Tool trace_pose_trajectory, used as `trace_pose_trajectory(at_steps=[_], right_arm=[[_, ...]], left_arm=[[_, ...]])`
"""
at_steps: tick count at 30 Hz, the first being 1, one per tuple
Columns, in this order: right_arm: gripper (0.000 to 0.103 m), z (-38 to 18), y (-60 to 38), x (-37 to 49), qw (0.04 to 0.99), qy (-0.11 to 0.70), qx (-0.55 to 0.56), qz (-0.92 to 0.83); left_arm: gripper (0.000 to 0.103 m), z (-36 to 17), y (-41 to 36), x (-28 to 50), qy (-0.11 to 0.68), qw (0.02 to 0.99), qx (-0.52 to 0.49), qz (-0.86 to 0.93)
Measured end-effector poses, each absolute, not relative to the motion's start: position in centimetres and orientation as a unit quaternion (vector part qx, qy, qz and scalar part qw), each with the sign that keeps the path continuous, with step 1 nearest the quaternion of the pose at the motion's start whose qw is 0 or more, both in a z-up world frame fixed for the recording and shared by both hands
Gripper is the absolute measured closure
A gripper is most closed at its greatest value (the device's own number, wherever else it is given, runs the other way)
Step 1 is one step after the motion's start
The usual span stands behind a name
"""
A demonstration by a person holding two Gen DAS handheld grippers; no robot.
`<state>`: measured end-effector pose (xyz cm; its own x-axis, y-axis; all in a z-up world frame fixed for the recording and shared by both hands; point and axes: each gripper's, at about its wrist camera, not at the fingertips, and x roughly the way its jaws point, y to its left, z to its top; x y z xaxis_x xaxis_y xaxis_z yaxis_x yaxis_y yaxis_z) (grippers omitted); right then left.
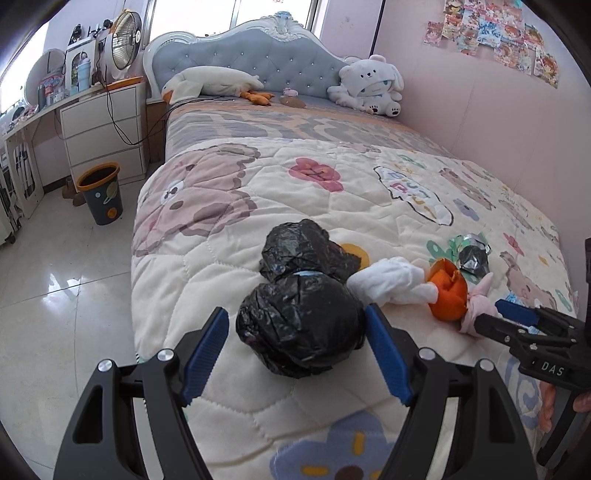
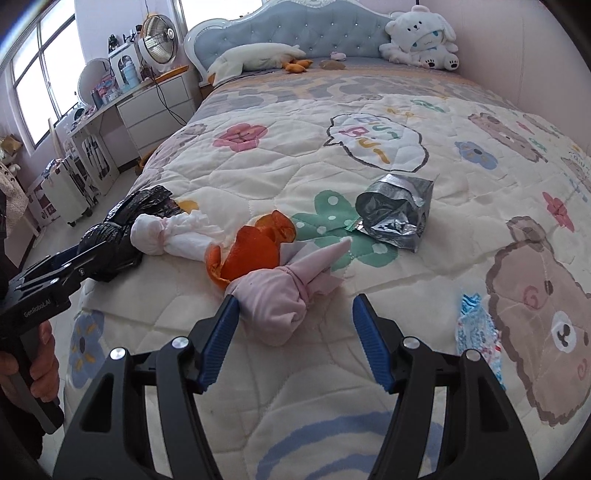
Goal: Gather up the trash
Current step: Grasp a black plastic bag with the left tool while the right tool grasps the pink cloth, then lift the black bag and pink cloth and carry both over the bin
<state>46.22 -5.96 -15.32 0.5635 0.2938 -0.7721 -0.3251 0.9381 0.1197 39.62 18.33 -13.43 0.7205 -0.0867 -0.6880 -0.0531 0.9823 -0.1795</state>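
Left gripper point(image 1: 295, 354) open astride crinkled black bag point(image 1: 301, 325).

A bedroom in a home. A bed point(image 1: 332, 177) with a tufted blue headboard point(image 1: 255, 59) fills the middle of the frame, covered by a cartoon-bear quilt point(image 2: 369, 155). Plush toys point(image 1: 369, 86) sit at the top, by the headboard. At upper left stand a white drawer unit point(image 1: 107, 129), a fan point(image 1: 127, 40) and a cluttered desk under windows. Posters point(image 1: 498, 33) cover the pink wall at upper right. A bin point(image 1: 101, 194) stands on the tiled floor at left.
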Motion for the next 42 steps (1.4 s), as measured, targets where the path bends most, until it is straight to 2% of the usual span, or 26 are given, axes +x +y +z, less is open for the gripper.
trace_pose_trajectory(at_steps=[2,5,13,16,30,42], right_arm=[[0.043,-15.5,-5.5,46.4,0.884,0.433,-0.023,0.177],[0.051,-15.7,-4.8,46.6,0.88,0.437,-0.025,0.186],[0.064,-15.9,-3.5,47.1,0.88,0.435,-0.037,0.188],[0.067,-15.8,-3.3,46.9,0.883,0.429,-0.046,0.184],[0.069,-14.0,-4.3,45.2,0.897,0.407,-0.038,0.167],[0.069,-9.7,-7.9,40.8,0.915,0.375,-0.023,0.15]], left_arm=[[0.031,-13.6,18.4,40.0,0.373,0.923,-0.095,-0.011],[0.036,-13.8,18.3,40.5,0.373,0.923,-0.094,-0.018],[0.068,-14.2,18.3,41.5,0.378,0.919,-0.101,-0.043],[0.074,-14.4,18.5,41.4,0.374,0.92,-0.109,-0.041],[0.076,-11.3,20.2,38.4,0.333,0.934,-0.126,-0.042],[0.077,-8.2,20.4,34.1,0.307,0.943,-0.123,-0.046]])
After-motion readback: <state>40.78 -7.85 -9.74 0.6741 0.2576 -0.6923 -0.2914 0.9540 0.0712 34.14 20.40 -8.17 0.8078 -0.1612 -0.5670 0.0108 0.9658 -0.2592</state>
